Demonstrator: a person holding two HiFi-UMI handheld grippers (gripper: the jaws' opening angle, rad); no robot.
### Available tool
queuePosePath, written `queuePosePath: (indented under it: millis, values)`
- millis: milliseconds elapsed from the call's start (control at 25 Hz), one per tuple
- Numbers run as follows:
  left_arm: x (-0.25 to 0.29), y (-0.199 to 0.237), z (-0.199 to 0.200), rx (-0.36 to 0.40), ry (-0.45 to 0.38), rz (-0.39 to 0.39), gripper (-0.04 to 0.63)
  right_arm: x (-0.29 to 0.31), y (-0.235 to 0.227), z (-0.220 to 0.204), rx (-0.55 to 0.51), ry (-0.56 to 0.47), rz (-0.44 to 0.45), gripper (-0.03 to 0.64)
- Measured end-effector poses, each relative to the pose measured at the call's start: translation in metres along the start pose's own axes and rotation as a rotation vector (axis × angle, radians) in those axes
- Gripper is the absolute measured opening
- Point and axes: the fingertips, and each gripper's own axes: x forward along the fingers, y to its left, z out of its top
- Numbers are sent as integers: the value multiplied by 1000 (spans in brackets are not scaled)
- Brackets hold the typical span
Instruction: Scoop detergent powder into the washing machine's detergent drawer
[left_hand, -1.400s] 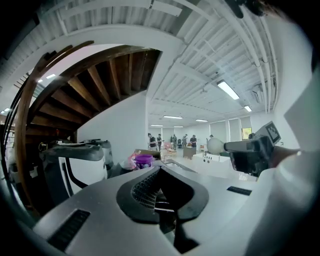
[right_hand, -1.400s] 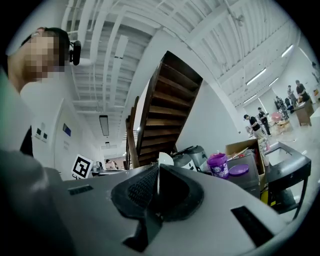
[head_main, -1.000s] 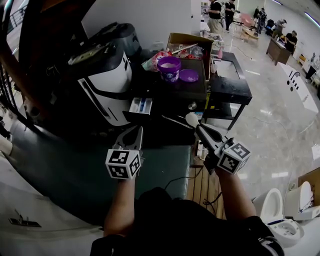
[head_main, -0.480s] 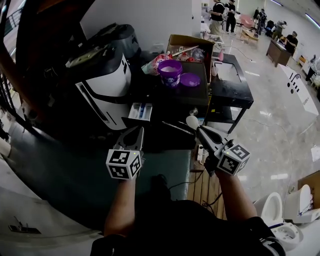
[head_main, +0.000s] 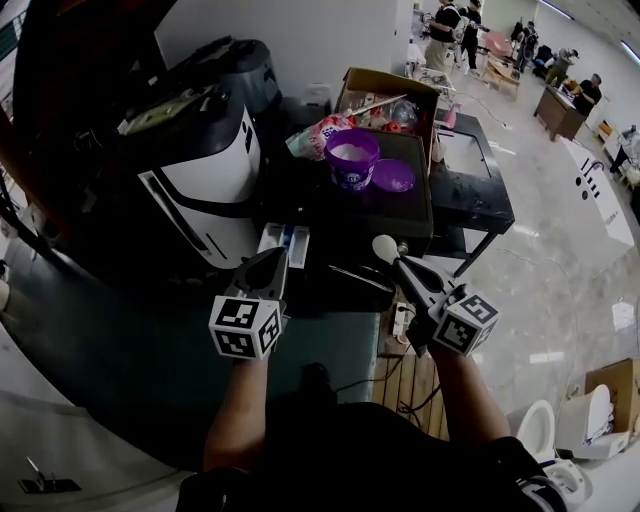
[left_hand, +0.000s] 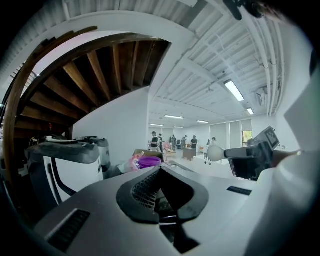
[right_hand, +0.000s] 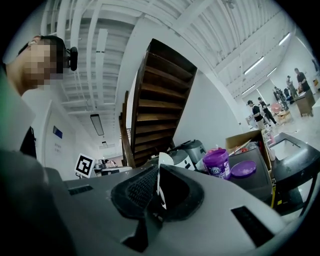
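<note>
Left gripper (head_main: 270, 268): jaws together, empty, parked low, likely out of way. Right gripper (head_main: 405, 268): jaws clamped on white scoop (head_main: 383, 246) handle, bowl forward for dipping. Beyond, detergent drawer (head_main: 283, 240) open, ready for powder. Farthest, purple tub (head_main: 352, 160) on bench (head_main: 405, 218), lid (head_main: 393, 176) off beside it.

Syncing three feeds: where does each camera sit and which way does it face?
Head view: on the person's head, looking steeply down at the washing machine and purple tub; both forearms, left claw, right claw show.
Left gripper view: on the left claw, along its shut jaws toward the tub.
Right gripper view: on the right claw, shut on the white scoop, facing the tub.
Shared: all show the purple tub.
</note>
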Motion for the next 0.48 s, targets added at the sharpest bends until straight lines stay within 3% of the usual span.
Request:
queuePosePath:
  millis: [480]
  values:
    - [83,116,14,-53,-21,-60,8,131,-43,10,-23,81,-82,23]
